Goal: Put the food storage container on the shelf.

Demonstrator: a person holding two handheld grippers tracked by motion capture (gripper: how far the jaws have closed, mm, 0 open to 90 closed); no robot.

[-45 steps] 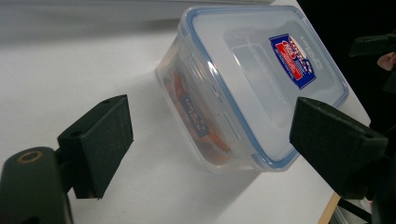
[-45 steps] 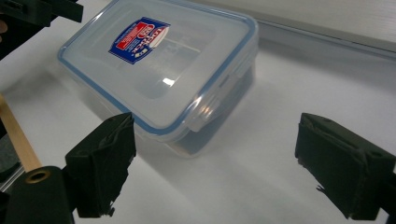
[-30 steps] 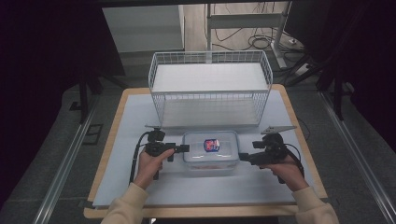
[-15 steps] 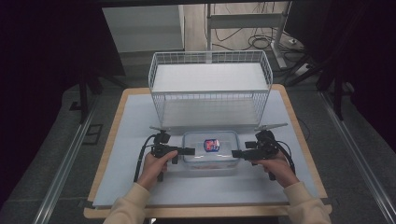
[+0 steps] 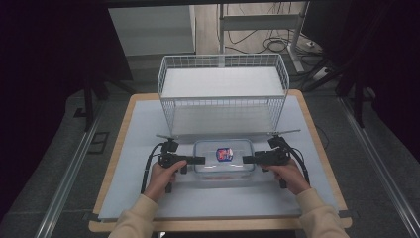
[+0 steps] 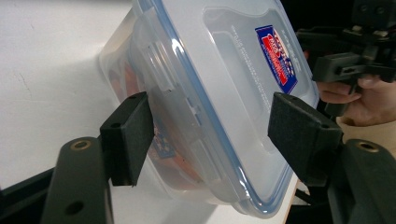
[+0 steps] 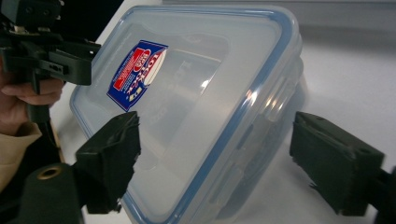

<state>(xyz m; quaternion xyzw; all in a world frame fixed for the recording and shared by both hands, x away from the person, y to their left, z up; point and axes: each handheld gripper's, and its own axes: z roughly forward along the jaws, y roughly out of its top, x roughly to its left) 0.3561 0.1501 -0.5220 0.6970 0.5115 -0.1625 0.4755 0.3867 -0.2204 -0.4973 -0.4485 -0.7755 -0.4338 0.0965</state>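
Left gripper (image 5: 198,159): my jaws stand wide apart, straddling the left end of the clear lidded food container (image 5: 224,155); contact I cannot confirm. Right gripper (image 5: 249,159): jaws likewise wide, bracketing the container's right end. Container: lower centre of the high view, on the white table mat (image 5: 133,129), red-and-blue label (image 5: 224,153) on the lid. Wire basket (image 5: 223,94): just behind. Since a second ago, both grippers have closed in from the sides.
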